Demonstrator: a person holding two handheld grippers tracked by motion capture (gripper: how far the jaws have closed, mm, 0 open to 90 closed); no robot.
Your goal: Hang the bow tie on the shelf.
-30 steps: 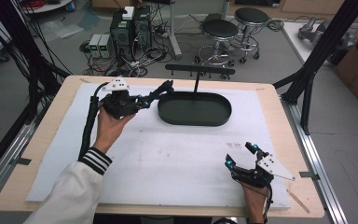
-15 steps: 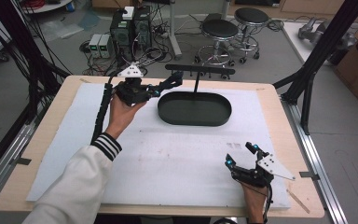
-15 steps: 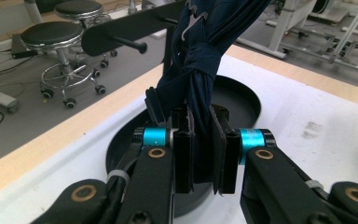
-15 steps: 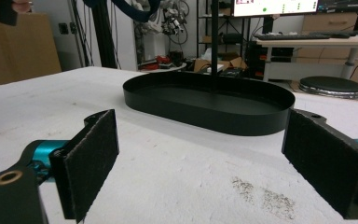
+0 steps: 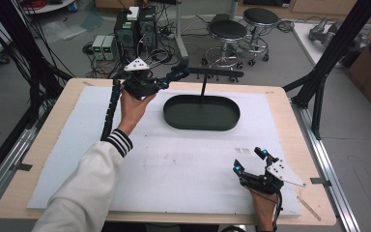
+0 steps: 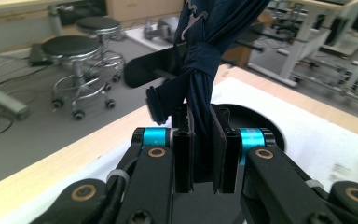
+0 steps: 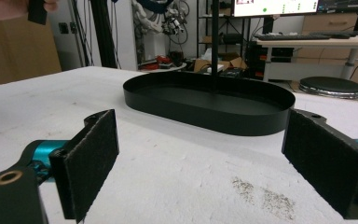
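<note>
Right gripper: your jaws gape empty, parked near you on the white mat.
Left gripper: clamped on the folded navy umbrella — probably bound for the rack.
Black tray: waits below — drip-catcher, likely.

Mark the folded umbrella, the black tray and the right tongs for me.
umbrella point(image 6: 200, 88), left gripper view, on the strapped navy fabric above the tongs.
tray point(image 5: 201, 125), high view, on the near rim wall.
right tongs point(image 5: 249, 159), high view, midway between the two fingertips.
</note>
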